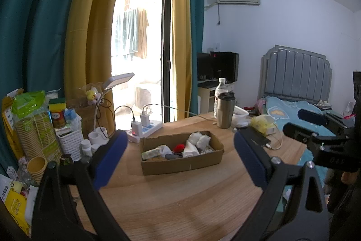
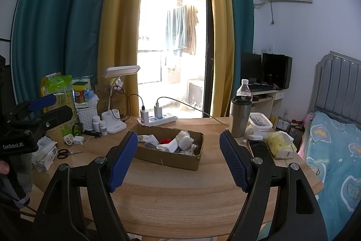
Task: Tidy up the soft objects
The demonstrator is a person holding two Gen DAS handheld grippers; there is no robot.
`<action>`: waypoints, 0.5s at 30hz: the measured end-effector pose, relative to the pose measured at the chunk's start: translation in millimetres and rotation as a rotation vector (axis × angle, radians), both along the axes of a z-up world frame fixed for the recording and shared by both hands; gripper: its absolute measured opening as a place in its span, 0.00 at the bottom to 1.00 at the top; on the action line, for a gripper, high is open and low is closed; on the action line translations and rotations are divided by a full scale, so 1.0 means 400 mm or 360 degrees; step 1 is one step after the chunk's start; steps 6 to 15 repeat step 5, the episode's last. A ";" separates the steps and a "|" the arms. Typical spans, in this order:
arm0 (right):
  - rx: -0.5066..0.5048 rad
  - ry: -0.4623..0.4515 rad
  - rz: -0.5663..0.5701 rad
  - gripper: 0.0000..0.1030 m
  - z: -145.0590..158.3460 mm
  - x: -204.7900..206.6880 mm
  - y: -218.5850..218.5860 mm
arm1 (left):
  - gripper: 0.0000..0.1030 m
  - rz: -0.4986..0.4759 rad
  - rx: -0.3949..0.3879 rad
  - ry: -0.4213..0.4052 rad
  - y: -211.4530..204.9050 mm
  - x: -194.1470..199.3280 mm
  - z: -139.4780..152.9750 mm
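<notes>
1. Looking at the wooden table point(image 2: 180, 202) first: it's crowded round the edges, so a wide sweep in from your right could clip the steel tumbler point(image 2: 240, 115) or the water bottle point(image 2: 243, 88) behind it, and a tall tumbler like that will likely tip.
2. The cardboard box point(image 1: 180, 164) sits mid-table, right in front of both grippers. Its long axis runs left-to-right across your view, skewed a bit, with the right end further back in the left wrist view. It's light and shallow, so dragging something out sideways will probably slide or spin the whole box.
3. Your left gripper point(image 1: 180, 159) is wide and empty; the right gripper point(image 2: 179, 159) is wide with nothing between its pads too. Both hover short of the box.
4. The soft stuff is heaped inside: white wads point(image 1: 199, 139), a red fuzzy thing point(image 1: 179, 148). They overlap, so one pinch may snag a neighbour and fling it out.
</notes>
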State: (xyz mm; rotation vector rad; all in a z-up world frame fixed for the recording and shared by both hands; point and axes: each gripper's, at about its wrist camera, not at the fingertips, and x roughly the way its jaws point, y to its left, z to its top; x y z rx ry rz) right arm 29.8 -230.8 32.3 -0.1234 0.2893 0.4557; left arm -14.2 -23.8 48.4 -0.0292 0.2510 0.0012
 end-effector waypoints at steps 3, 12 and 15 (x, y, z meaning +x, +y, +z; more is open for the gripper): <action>-0.0005 0.0010 0.0006 0.76 -0.009 0.004 0.000 | 0.94 0.0000 0.0013 0.0014 -0.008 0.004 -0.007; -0.0015 0.0025 0.0005 0.76 -0.019 0.012 0.000 | 0.94 -0.0005 0.0007 0.0050 -0.008 0.018 -0.019; -0.0015 0.0025 0.0005 0.76 -0.019 0.012 0.000 | 0.94 -0.0005 0.0007 0.0050 -0.008 0.018 -0.019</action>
